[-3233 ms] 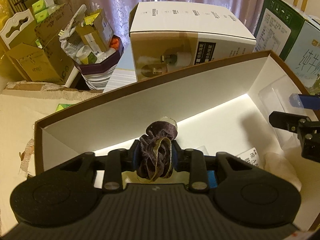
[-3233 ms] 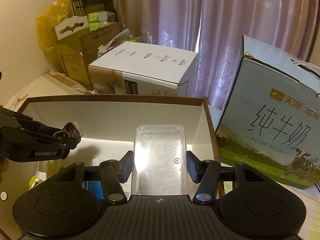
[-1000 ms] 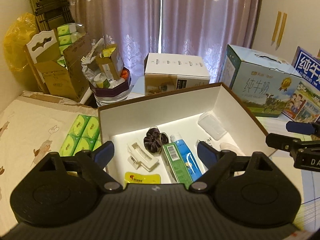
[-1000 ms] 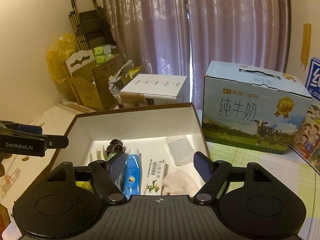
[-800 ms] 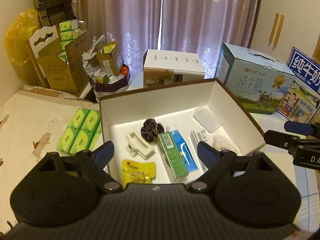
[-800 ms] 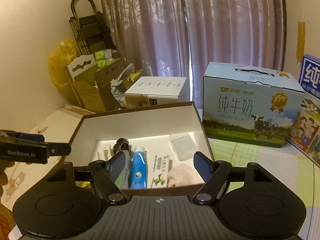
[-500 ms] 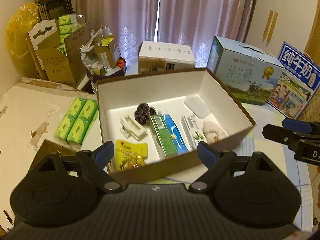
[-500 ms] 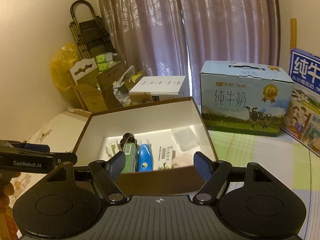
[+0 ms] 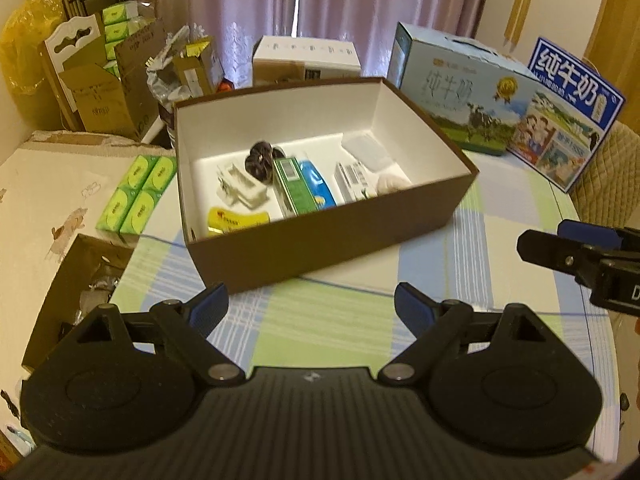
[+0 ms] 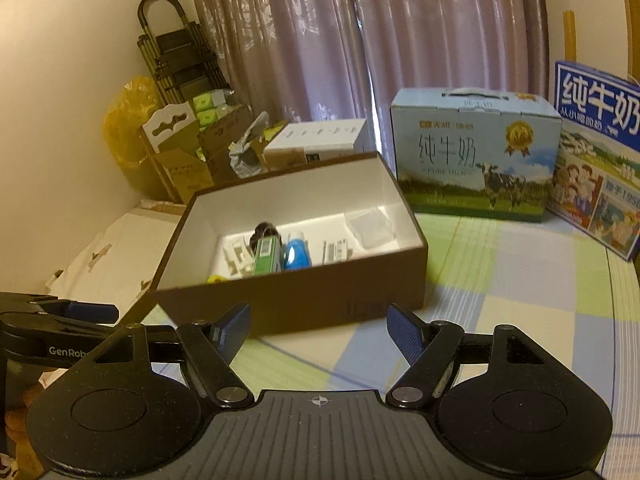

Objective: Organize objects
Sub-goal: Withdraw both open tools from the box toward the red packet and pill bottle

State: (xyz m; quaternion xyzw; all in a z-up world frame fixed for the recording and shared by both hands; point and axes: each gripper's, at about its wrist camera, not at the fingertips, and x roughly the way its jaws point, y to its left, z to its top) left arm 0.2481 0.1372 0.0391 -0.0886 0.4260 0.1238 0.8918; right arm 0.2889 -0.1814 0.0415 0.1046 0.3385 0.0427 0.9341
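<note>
On the checked tablecloth (image 9: 472, 264) stood one brown box (image 9: 320, 240), holding, from its left wall rightward, one yellow packet (image 9: 236, 220), one white clip (image 9: 240, 190), one dark scrunchie (image 9: 260, 158), one green carton (image 9: 294, 188), one blue tube (image 9: 318, 184), one labelled strip (image 9: 352, 178), one pale cloth (image 9: 392, 180) and one clear case (image 9: 366, 152). Four green tissue packs (image 9: 138, 194) lay left of the box; two milk cartons (image 9: 464, 92) stood to its right. The left gripper (image 9: 310, 306) and right gripper (image 10: 318, 330) both gaped wide, holding nothing. Three seconds earlier they had held the scrunchie and case inside the box; since then both had drawn back clear of it.
</note>
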